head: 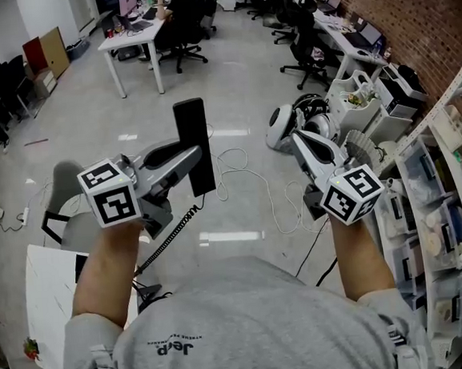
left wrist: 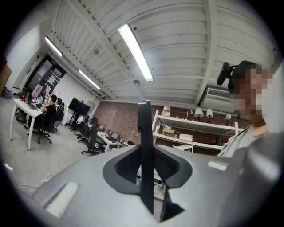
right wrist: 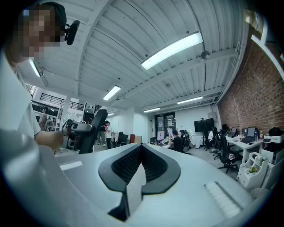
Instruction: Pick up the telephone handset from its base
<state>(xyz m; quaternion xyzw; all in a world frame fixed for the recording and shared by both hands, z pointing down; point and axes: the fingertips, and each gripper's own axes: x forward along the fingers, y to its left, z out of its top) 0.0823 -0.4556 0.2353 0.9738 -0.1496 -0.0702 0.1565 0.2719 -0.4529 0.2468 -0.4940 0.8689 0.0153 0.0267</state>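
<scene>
- The left gripper [head: 182,161] is clamping the handset [head: 191,127], which is standing upright, edge-on between the jaws, in mid-air at the centre of the head view.
- The right gripper [right wrist: 141,150] is hanging free at centre right, its jaws closed on nothing.
- The jaws are pinching only a thin edge well below the handset's middle, so it is likely risking a pivot or slip if the gripper tips.
- The cord [head: 171,235] is running from the handset down to the lower left. If it is going taut, it may be tugging the handset out of the grip or dragging the base, which I cannot make out.
- A white table [head: 52,300] is lying at lower left and a grey chair [head: 66,210] at mid left, both under the cord's path and apt to be catching it.
- Shelves [head: 455,168] are crowding the right edge, near the right gripper.
- Loose cables [head: 241,167] are trailing on the floor below the handset.
</scene>
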